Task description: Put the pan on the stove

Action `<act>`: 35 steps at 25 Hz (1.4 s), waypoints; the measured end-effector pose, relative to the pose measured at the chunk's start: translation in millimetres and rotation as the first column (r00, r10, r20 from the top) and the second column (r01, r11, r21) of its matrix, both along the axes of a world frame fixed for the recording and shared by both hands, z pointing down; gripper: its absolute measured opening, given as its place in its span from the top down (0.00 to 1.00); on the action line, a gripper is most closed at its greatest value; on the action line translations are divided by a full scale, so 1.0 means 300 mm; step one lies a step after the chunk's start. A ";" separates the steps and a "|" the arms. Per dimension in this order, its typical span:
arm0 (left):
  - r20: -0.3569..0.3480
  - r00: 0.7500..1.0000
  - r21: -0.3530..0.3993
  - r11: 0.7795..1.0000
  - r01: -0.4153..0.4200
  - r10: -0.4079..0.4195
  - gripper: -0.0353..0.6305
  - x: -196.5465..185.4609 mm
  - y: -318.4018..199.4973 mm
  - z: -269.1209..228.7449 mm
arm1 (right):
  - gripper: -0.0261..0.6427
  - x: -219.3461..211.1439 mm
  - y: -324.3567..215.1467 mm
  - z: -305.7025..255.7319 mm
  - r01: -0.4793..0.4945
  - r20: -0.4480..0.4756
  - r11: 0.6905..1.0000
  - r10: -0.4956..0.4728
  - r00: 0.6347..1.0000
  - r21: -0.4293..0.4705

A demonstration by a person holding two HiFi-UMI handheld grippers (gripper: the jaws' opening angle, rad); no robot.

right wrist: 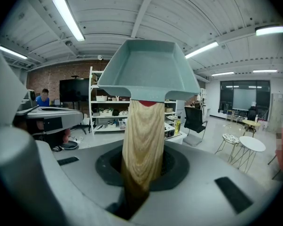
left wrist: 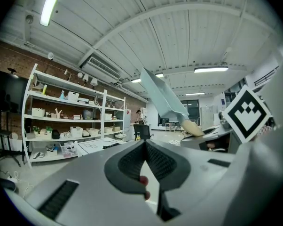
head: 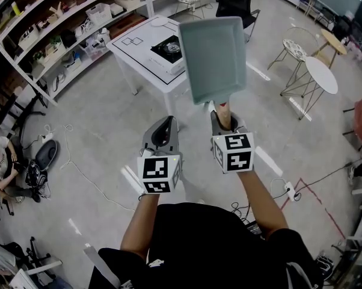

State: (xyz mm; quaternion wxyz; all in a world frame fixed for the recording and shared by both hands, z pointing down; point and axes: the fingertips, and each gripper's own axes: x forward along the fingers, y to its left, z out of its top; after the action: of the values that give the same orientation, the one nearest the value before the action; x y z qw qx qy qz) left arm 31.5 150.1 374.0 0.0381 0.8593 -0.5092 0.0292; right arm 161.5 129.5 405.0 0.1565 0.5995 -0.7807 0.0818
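Right tool [head: 224, 120] clamps the pan [head: 214, 56] by its wooden handle [right wrist: 142, 140] for carriage to the stove [head: 169, 48]. Left tool [head: 163, 131] is closed and empty.

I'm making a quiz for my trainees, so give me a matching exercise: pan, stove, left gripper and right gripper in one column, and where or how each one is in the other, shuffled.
1. pan
2. stove
3. left gripper
4. right gripper

A. shut, nothing in it
B. on the white table
C. held in the air
D. clamped on the wooden handle

Pairs: 1-C, 2-B, 3-A, 4-D
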 end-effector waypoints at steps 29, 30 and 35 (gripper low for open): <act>-0.028 0.999 -0.016 0.999 -0.037 0.036 0.93 -0.168 -0.646 -0.047 | 0.89 -0.170 -0.621 -0.050 -0.035 -0.019 0.999 0.034 0.999 -0.023; -0.030 0.999 -0.016 0.999 -0.038 0.038 0.93 -0.178 -0.664 -0.049 | 0.89 -0.179 -0.637 -0.052 -0.037 -0.022 0.999 0.036 0.999 -0.025; -0.037 0.998 -0.020 0.999 -0.041 0.040 0.93 -0.232 -0.748 -0.046 | 0.89 -0.231 -0.716 -0.046 -0.039 -0.028 0.999 0.038 0.999 -0.028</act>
State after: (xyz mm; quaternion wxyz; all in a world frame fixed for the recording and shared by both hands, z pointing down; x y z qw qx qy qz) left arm -38.1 -74.3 360.2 0.0558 0.8694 -0.4905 0.0194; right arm 92.2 -85.3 391.2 0.1742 0.6133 -0.7654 0.0880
